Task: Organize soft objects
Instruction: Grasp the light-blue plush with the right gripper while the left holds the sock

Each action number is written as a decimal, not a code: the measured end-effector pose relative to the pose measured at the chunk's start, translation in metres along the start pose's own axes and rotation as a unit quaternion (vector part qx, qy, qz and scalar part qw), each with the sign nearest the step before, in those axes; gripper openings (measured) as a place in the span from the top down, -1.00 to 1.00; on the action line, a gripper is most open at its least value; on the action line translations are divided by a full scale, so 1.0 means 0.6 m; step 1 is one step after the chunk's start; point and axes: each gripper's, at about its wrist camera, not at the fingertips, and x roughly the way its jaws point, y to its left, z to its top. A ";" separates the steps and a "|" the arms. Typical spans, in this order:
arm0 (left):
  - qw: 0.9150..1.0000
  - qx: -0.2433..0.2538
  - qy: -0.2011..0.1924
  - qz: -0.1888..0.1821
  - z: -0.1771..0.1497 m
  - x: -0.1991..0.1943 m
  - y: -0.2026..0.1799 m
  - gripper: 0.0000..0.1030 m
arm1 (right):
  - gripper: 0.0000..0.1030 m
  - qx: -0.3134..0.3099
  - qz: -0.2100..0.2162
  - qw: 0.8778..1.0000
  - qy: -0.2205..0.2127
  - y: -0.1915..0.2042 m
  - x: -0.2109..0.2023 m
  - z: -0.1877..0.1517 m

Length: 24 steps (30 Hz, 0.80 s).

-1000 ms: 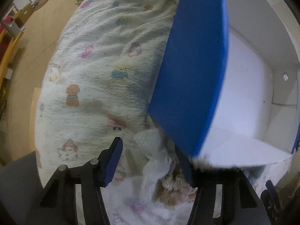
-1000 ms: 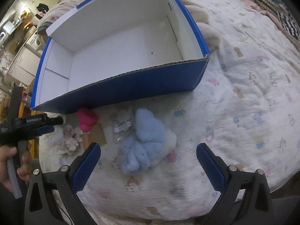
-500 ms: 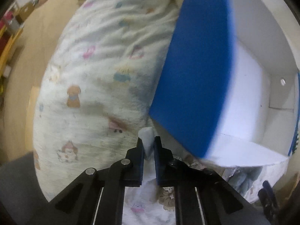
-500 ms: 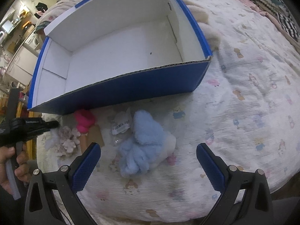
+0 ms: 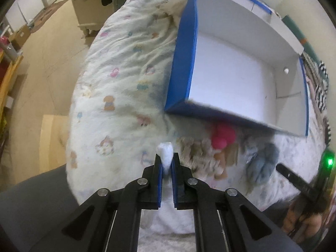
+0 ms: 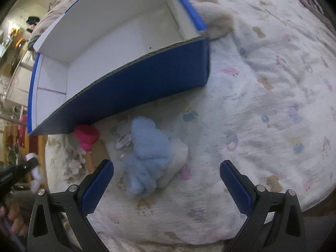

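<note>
Left tool point(image 5: 166, 166) is clamped tight on a small white fluffy piece point(image 5: 166, 152) — the tuft pokes up above the blue pads, lifted above the bed's cartoon-print quilt point(image 5: 117, 96). From the right wrist view that same white piece point(image 6: 34, 169) shows at the far left edge, hanging from the black tool tip. Right tool point(image 6: 167, 180) is spread wide, nothing between its fingers, hovering over the light blue plush point(image 6: 147, 153), which lies on the quilt point(image 6: 262, 105) on top of something white. Just beside it, a crumpled clear wrapper with a barcode label point(image 6: 122, 138), then a pink plush point(image 6: 87, 135) tucked against the near wall of the blue cardboard box point(image 6: 147, 84). The box sits open on the bed, white inside, with nothing showing on its floor — all the soft things lie outside it, along its near wall. A beige furry cloth point(image 6: 216, 21) peeks from behind the box's far corner.
</note>
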 end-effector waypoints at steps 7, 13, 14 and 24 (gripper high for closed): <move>1.000 0.012 0.002 -0.005 -0.013 0.035 -0.016 0.86 | -0.63 -0.046 -0.033 0.998 -0.004 0.027 0.010 -0.011; 0.999 0.036 -0.012 -0.003 -0.011 0.039 -0.040 0.86 | -0.41 -0.049 -0.056 0.997 0.015 0.034 0.046 -0.008; 0.999 0.036 -0.010 -0.002 -0.011 0.041 -0.041 0.86 | -0.22 -0.046 -0.052 0.997 0.017 0.034 0.051 -0.008; 0.999 0.034 -0.006 0.007 -0.014 0.044 -0.035 0.86 | 0.52 -0.077 -0.030 0.996 -0.040 0.039 -0.012 -0.027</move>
